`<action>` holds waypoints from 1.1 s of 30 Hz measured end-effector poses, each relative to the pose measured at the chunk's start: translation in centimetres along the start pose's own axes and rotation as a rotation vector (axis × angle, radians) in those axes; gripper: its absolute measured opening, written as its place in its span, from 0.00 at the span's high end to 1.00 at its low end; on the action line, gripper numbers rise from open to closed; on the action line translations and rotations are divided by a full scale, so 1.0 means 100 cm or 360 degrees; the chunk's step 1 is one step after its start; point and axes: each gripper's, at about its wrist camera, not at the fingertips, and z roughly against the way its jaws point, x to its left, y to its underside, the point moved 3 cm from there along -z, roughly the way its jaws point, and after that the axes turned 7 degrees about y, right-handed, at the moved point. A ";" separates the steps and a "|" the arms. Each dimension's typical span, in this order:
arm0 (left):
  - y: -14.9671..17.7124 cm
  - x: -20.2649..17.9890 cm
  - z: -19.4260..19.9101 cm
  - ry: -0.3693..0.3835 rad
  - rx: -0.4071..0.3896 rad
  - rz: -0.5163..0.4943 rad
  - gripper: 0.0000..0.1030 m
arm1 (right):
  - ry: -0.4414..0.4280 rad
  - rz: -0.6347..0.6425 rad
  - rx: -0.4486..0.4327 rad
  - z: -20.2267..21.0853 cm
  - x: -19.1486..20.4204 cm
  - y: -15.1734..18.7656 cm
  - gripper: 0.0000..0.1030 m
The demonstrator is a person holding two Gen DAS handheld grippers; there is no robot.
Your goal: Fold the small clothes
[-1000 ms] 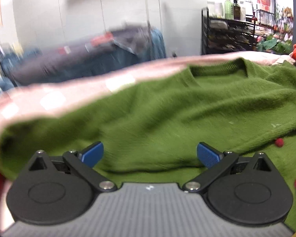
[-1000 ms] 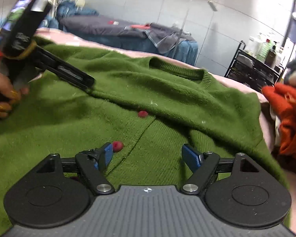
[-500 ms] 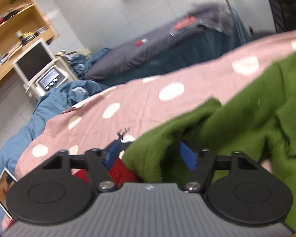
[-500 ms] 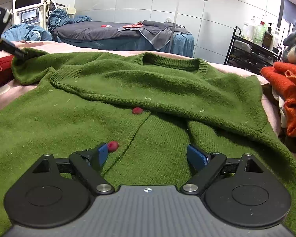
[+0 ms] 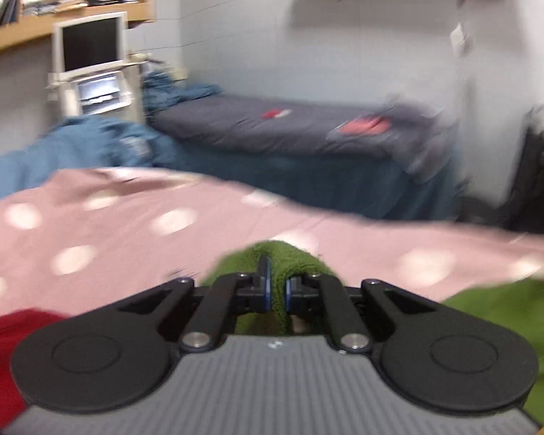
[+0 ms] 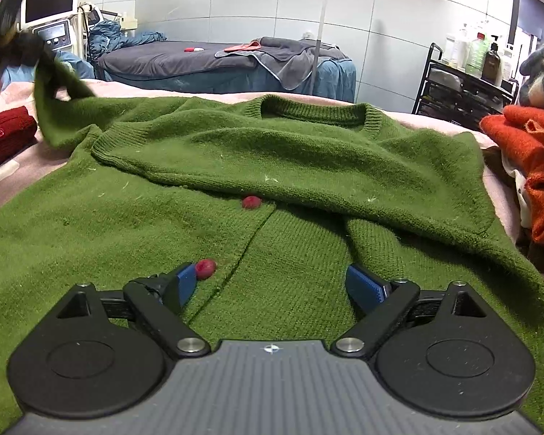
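the green cardigan [image 6: 272, 166] lies spread front-up on the pink dotted bedspread [image 5: 127, 224], filling the middle of the right wrist view, its neckline toward the top centre and red buttons [image 6: 251, 202] running down the placket. one sleeve is already laid across the chest, likely the first fold. the other sleeve end [image 6: 50, 108] is lifted at the upper left of that view, pulled up off the bed, probably so it can be carried over the body in turn. the left gripper [image 5: 275, 286] is clamped tight on that green knit, which bunches between and over its blue pads in the centre of its own view. the right gripper [image 6: 272, 284] hovers at the lower centre with its jaws wide apart and nothing between them, low over the cardigan's front, seemingly placed to steady the body. a folded dark red knit [image 6: 3, 134] sits at the left edge, orange garments [image 6: 526, 159] at the right.
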 end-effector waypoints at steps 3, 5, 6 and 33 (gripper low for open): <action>-0.014 -0.062 0.011 0.0370 -0.0019 0.0046 0.94 | -0.0002 -0.0003 0.0001 0.000 0.000 0.000 0.00; -0.012 -0.099 0.015 0.0690 0.0053 0.0226 0.94 | -0.0003 -0.0006 0.0001 0.001 0.001 0.001 0.00; -0.008 -0.118 0.017 0.0849 0.0086 0.0292 0.94 | -0.0003 -0.0006 0.0001 0.001 0.001 0.001 0.00; 0.138 -0.103 0.019 0.0780 0.0466 0.0010 0.16 | -0.0100 -0.0066 -0.0188 0.002 0.004 -0.047 0.03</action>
